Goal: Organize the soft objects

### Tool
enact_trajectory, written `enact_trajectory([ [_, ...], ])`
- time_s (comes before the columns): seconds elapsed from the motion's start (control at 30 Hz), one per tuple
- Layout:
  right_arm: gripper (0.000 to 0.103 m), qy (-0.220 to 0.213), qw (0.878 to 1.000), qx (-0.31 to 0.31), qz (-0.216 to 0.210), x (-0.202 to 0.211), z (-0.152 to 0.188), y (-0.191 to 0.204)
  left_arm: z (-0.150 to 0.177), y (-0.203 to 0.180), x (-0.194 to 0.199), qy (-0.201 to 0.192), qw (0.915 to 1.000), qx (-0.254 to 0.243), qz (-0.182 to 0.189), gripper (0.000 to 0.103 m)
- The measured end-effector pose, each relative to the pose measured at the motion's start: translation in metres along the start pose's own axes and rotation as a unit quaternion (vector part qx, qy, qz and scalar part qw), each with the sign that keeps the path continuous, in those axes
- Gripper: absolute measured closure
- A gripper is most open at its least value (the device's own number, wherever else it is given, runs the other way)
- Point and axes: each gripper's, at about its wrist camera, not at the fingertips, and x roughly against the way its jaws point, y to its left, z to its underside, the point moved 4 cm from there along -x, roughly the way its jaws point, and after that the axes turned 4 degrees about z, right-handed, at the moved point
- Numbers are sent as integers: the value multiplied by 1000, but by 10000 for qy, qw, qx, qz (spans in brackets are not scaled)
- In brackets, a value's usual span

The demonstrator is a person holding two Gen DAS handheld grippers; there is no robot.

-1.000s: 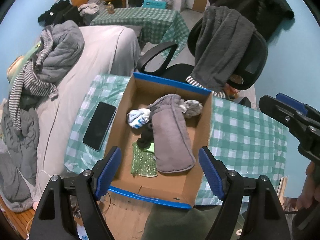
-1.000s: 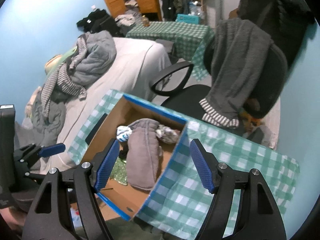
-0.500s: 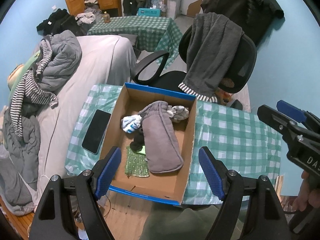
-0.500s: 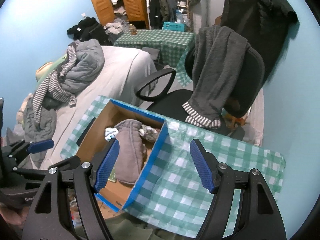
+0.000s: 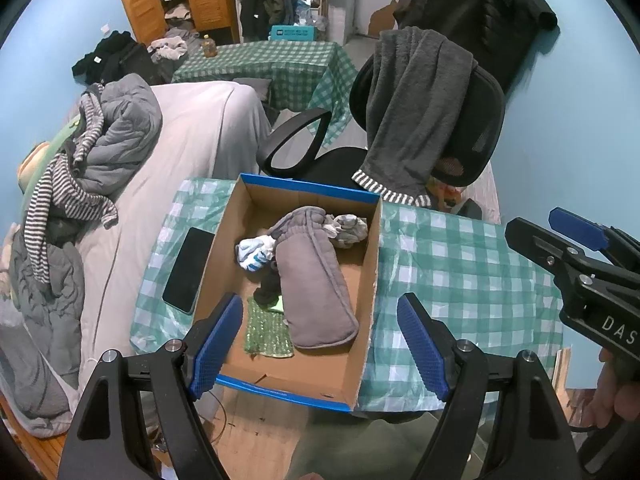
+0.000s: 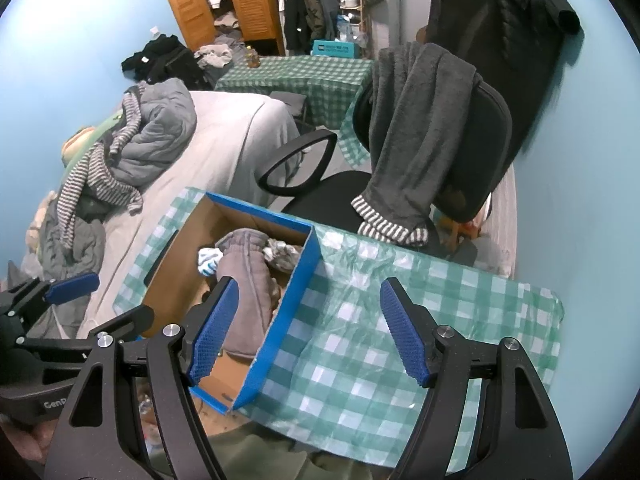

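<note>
- My left gripper (image 5: 320,340) hangs at the bottom centre of its frame, its ribbed blue pads spread wide with nothing between them; my right gripper (image 6: 308,330) is just as wide apart and bare.
- Mid-frame sits the cardboard box (image 5: 372,280), open-topped, blue outside and raw brown inside.
- In it lies a long, plump grey fleece bundle (image 5: 316,280), a crumpled white-and-blue sock (image 5: 254,252) on its left, a balled grey sock (image 5: 348,230) on its upper right, something small and black (image 5: 268,284) and a glittery green piece (image 5: 266,332) lying flat.
- Against a second ago, I see the box smaller and more of the room in both views, so both grippers have pulled back and up; the box's contents lie unchanged.
- The box rests on a glossy green-and-white checked tablecloth (image 5: 460,280), with a flat black phone (image 5: 188,268) just left of it.
- Behind stands a black mesh office chair (image 5: 476,120) draped with a fuzzy grey garment with striped cuffs (image 5: 416,112); a grey-sheeted bed (image 5: 192,136) heaped with quilted clothes fills the left, under blue walls.
</note>
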Motion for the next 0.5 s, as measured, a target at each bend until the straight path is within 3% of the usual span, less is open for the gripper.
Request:
enact_trajectory([
  [0.5,30,2,10000,-5,-3,0,0,-4,-3,-4,1,-16,10000,-7,-8,22],
])
